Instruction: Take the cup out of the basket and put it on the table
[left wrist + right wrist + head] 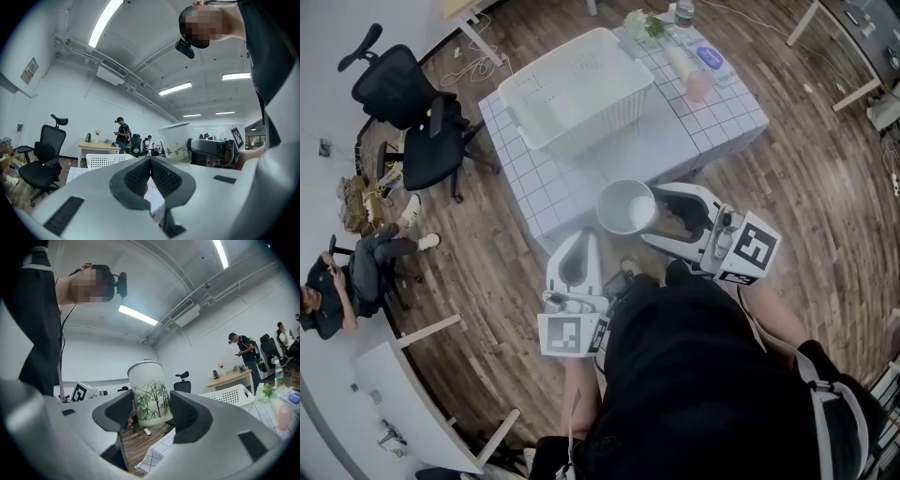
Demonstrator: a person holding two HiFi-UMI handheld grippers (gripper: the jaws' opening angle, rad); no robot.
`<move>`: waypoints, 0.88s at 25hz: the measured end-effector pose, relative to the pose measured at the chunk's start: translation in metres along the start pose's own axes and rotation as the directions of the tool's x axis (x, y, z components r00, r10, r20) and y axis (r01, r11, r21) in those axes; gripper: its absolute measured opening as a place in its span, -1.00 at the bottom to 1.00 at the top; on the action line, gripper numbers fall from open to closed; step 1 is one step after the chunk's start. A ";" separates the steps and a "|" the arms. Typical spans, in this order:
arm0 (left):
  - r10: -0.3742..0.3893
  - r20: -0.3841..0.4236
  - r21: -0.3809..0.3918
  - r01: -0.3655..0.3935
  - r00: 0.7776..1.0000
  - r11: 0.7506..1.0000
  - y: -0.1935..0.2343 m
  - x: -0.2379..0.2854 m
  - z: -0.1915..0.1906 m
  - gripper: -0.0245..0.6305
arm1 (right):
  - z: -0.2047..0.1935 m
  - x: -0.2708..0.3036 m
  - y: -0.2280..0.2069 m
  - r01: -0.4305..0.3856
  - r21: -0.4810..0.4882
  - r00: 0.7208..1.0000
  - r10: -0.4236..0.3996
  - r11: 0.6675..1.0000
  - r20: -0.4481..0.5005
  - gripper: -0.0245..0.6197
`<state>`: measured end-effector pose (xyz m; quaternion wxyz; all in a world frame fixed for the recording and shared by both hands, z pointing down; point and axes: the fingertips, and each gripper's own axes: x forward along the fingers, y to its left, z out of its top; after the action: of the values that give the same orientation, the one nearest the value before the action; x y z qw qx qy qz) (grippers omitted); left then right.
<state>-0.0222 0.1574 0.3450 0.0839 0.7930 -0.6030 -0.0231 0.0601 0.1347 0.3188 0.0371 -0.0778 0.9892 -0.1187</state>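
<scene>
The white cup with a bamboo print [149, 390] was upright and out of the basket, hanging over the near edge of the checked table [675, 141]. It looked stiff, smooth-walled and probably breakable, so likely to slip. A hold low on its straight side seemed soundest. The right gripper [150, 414] had its jaws closed on that lower wall. The left gripper [150, 165] was pinched together on nothing. The white perforated basket [609, 117] stood farther back on the table.
</scene>
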 end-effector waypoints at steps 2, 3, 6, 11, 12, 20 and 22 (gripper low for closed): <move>0.004 -0.004 0.002 -0.004 1.000 1.000 -0.004 0.001 -0.001 -0.90 | 0.002 -0.004 -0.001 0.000 0.002 1.000 0.000 1.000 0.006 -0.10; 0.006 -0.007 0.000 -0.006 1.000 1.000 -0.005 0.002 -0.002 -0.90 | 0.003 -0.007 -0.002 0.001 0.003 1.000 -0.001 1.000 0.009 -0.10; 0.010 -0.012 -0.005 -0.011 1.000 1.000 -0.012 0.006 -0.004 -0.90 | 0.006 -0.014 -0.004 -0.005 0.010 1.000 0.005 1.000 0.013 -0.10; 0.020 -0.014 -0.005 -0.020 1.000 1.000 -0.018 0.005 -0.004 -0.90 | 0.006 -0.021 -0.001 -0.014 0.012 1.000 0.014 1.000 0.014 -0.10; 0.020 -0.014 -0.003 -0.020 1.000 1.000 -0.019 0.005 -0.004 -0.90 | 0.006 -0.022 -0.002 -0.015 0.012 1.000 0.015 1.000 0.016 -0.10; 0.032 -0.015 0.002 -0.032 0.999 0.999 -0.023 0.001 -0.006 -0.90 | 0.002 -0.027 0.000 -0.021 0.020 1.000 0.020 1.000 0.012 -0.10; 0.035 -0.017 0.003 -0.035 0.999 0.999 -0.024 0.002 -0.006 -0.90 | 0.001 -0.028 -0.001 -0.018 0.024 1.000 0.018 1.000 0.012 -0.10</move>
<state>0.0018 0.1626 0.3473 0.0885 0.7826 -0.6160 -0.0139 0.0878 0.1381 0.3197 0.0451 -0.0692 0.9881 -0.1297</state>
